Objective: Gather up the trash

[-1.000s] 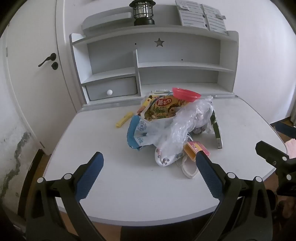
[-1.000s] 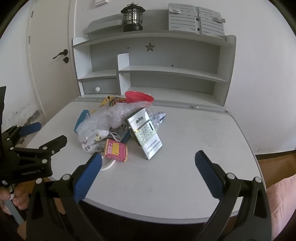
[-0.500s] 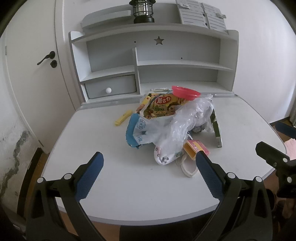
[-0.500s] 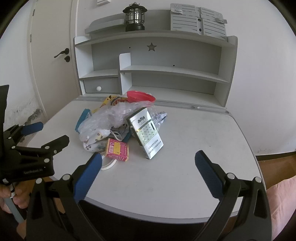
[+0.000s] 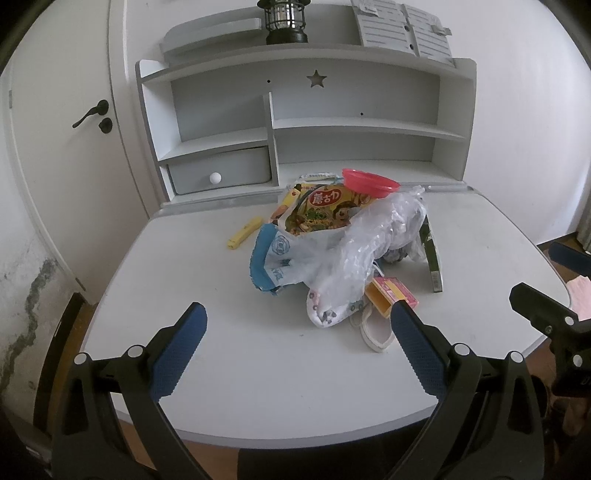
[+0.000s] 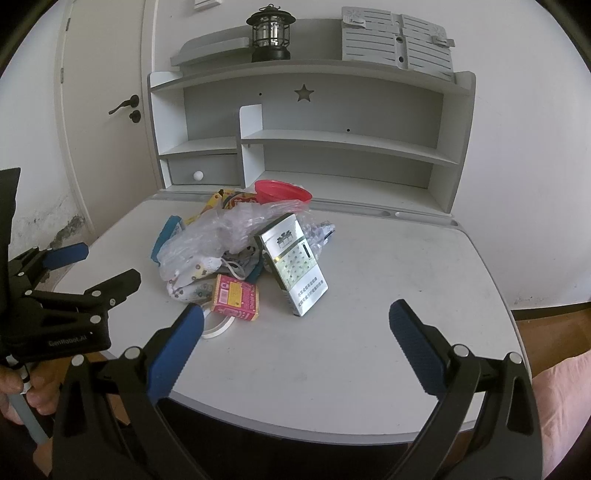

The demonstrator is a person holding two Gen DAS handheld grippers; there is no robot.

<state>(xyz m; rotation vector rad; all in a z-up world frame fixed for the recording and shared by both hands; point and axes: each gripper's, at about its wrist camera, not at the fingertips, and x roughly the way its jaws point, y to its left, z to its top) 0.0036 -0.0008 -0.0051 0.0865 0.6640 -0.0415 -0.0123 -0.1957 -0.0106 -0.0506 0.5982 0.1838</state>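
Observation:
A heap of trash lies mid-desk: a clear plastic bag [image 5: 369, 240], a blue-and-white bag [image 5: 273, 258], a yellow snack packet [image 5: 321, 210], a red bowl [image 5: 369, 182], a pink-and-yellow small box [image 5: 393, 293], a white tape ring [image 5: 375, 328] and a silver-green carton [image 6: 295, 266] leaning upright. A yellow wrapper [image 5: 243, 233] lies apart on the left. My left gripper [image 5: 295, 328] hovers open over the desk's near edge, short of the heap. My right gripper [image 6: 295, 321] is open too, in front of the carton and the pink box [image 6: 236, 297].
The white desk [image 5: 229, 354] carries a shelf unit [image 5: 354, 125] with a small drawer [image 5: 221, 173] at the back; a black lantern [image 6: 269, 35] stands on top. A door [image 5: 66, 147] is at the left. A person's hand [image 6: 22, 391] holds the left gripper's handle.
Both grippers have shifted only slightly; the view has drifted a little and the heap sits a touch closer. Nothing was grasped or moved on the desk.

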